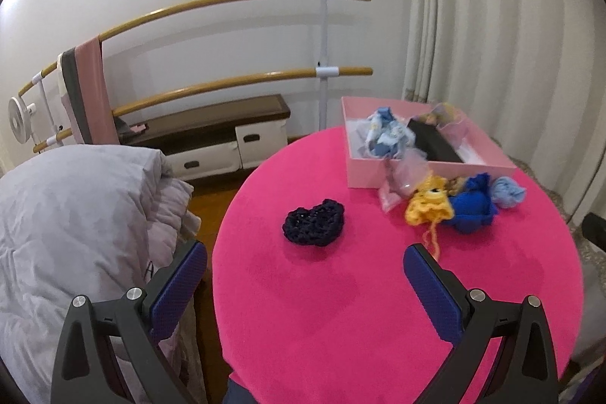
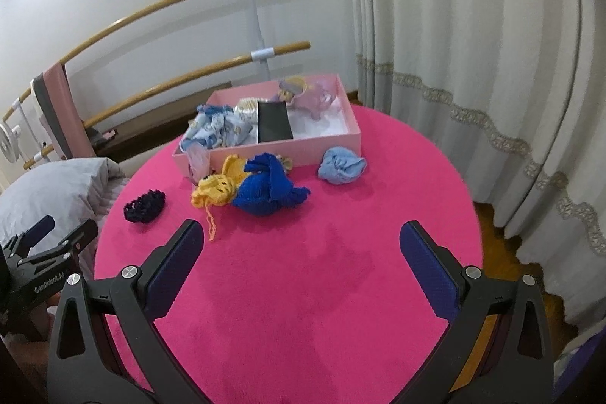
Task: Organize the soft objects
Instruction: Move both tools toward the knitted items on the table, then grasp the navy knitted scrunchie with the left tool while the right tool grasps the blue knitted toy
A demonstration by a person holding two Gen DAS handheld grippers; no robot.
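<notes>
On the round pink table [image 1: 341, 309] [image 2: 303, 290] lie a dark navy crocheted piece [image 1: 313, 222] [image 2: 144, 206], a yellow crocheted piece [image 1: 428, 205] [image 2: 217, 188], a bright blue knitted piece [image 1: 471, 205] [image 2: 267, 192] and a light blue cloth ball [image 1: 509, 192] [image 2: 341, 164]. A pink box [image 1: 378, 173] [image 2: 333, 142] at the far side holds blue-white fabric [image 1: 386, 133] [image 2: 217, 129], a black divider [image 1: 435, 142] [image 2: 273, 125] and a lilac item [image 2: 306, 97]. My left gripper [image 1: 305, 265] and right gripper [image 2: 301, 241] are both open and hold nothing, near the table's front.
A grey duvet [image 1: 75, 214] is heaped left of the table. Wooden barre rails [image 1: 227, 2] and a low bench [image 1: 212, 124] stand along the wall. White curtains [image 2: 473, 63] hang at the right. A clear plastic bag [image 1: 401, 180] leans against the box front.
</notes>
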